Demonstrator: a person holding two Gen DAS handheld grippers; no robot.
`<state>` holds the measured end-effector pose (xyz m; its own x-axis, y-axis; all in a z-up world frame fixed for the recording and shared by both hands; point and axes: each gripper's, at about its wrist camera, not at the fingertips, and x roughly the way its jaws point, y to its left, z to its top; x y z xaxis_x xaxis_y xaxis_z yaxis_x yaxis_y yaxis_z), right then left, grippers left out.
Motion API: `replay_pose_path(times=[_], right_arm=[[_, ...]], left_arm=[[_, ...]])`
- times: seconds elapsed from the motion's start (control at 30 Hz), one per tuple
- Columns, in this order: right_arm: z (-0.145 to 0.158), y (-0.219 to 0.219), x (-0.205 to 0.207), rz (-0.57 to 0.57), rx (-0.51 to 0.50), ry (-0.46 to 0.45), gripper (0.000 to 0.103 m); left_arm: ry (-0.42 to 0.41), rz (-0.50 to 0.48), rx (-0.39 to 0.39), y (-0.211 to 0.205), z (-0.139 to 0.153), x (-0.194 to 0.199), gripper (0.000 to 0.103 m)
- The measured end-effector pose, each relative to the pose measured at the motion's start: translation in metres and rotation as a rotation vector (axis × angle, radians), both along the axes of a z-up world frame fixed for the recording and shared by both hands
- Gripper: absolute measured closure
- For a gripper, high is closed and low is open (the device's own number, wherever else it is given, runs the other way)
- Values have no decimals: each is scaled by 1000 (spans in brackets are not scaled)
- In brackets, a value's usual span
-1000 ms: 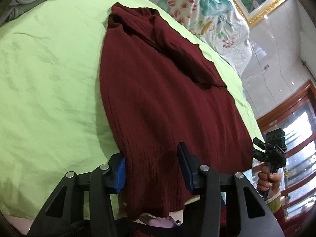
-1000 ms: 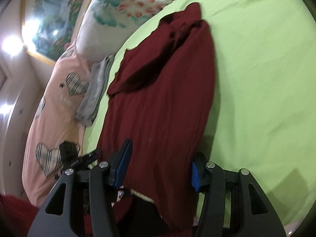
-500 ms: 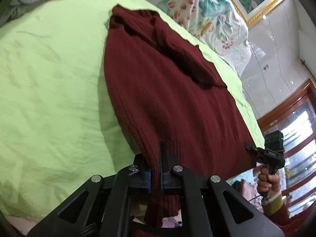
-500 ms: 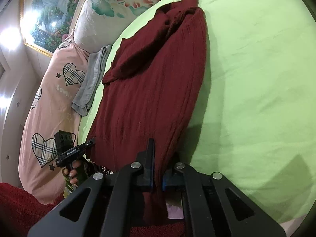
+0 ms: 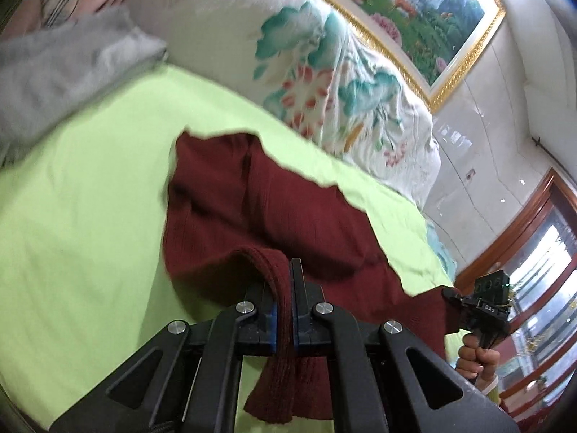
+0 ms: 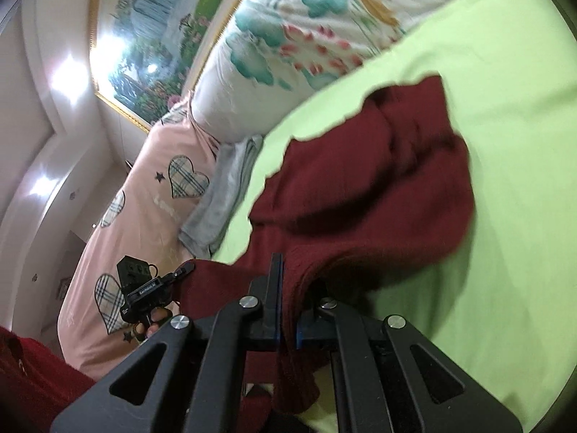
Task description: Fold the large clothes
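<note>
A dark red ribbed sweater (image 5: 252,195) lies on the light green bed sheet (image 5: 72,216); it also shows in the right wrist view (image 6: 378,187). My left gripper (image 5: 285,310) is shut on one corner of its ribbed hem, which hangs below the jaws. My right gripper (image 6: 286,310) is shut on the other hem corner. Both hold the hem lifted and carried over the body of the sweater, so the garment is doubling over. The right gripper also shows in the left wrist view (image 5: 487,306), and the left gripper shows in the right wrist view (image 6: 144,288).
A floral duvet (image 5: 324,83) is heaped at the bed's far side. A folded grey garment (image 5: 61,68) lies at the sheet's edge beside a pink quilt with plaid hearts (image 6: 144,216). A gold-framed painting (image 5: 414,11) hangs on the wall.
Both grippers shut on the sweater's hem corners, then lifted and carried the hem forward over the garment toward the collar end.
</note>
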<state>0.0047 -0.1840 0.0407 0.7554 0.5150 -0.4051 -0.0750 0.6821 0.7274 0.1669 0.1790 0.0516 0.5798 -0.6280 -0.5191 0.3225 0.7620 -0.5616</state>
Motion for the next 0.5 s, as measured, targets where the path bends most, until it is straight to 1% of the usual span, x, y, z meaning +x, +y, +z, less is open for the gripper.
replay_pose_path(times=[0.1,0.2,0.27,0.33,0.4,0.47,0.5], right_arm=[[10,-15,41,-36,-21,-9,98],[8,-37,85,-86,-18,8,98],[2,-51,113,-113,-44,41,98],[-11,-63,141,-145,-53,93,98],[-34,-74,171,-189,-84,172,98],[-56,-82,189,-206,-101,248,98],[-63,-83,194,-208,-106,270,98]], left_arm=[[-28,24,23,-12,12,42,100],[-35,57,50,-26,15,90,100],[-35,87,103,-40,10,126,100],[-14,109,149,-56,-2,158,100],[34,132,189,-64,-22,189,100],[96,144,213,-69,-46,215,100],[116,151,228,-70,-56,221,100]])
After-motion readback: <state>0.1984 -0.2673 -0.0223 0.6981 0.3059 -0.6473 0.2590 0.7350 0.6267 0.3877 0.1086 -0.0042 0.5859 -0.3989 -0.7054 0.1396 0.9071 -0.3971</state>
